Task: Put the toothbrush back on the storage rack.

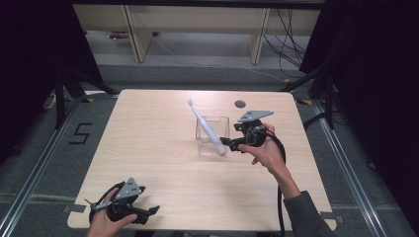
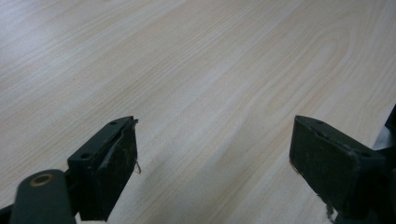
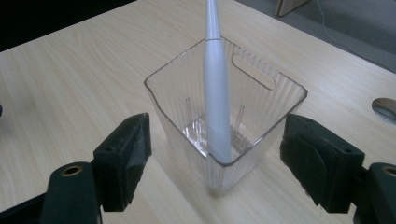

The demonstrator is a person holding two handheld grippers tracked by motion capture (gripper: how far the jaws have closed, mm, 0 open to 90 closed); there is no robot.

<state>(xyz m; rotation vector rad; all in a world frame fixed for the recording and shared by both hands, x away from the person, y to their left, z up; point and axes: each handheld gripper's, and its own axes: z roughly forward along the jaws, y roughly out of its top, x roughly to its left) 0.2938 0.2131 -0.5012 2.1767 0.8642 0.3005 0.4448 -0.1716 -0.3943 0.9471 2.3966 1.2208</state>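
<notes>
At the near left corner of the tabletop [image 1: 148,143], the left tongs [image 1: 153,210] are held low by the left hand [image 1: 104,224]. Their jaws are seen standing wide apart over bare wood in the left gripper view, with nothing between them.

Further right, toward the middle of the far half of the tabletop, a clear ribbed plastic cup [image 1: 212,129] is stood upright. A white toothbrush [image 1: 205,126] is leaned inside it, its thick handle end down in the cup's near right corner and its head tilted out over the far left rim. In the right gripper view the handle is seen resting against the near wall of the cup [image 3: 261,93].

Right of the cup, the right tongs [image 1: 223,141] are held level by the right hand [image 1: 267,150]. Their jaws are parted, one to each side of the cup's near corner, and no pad is pressed on it.

The release appears to be the step in hand. It would best be finished by drawing the right tongs straight back toward the right edge, kept level and parted, so that neither the light cup nor the leaning handle is clipped and tipped.

A dark figure "5" [image 1: 80,133] is marked on the floor left of the tabletop. No brand or label can be read on the cup or toothbrush.
</notes>
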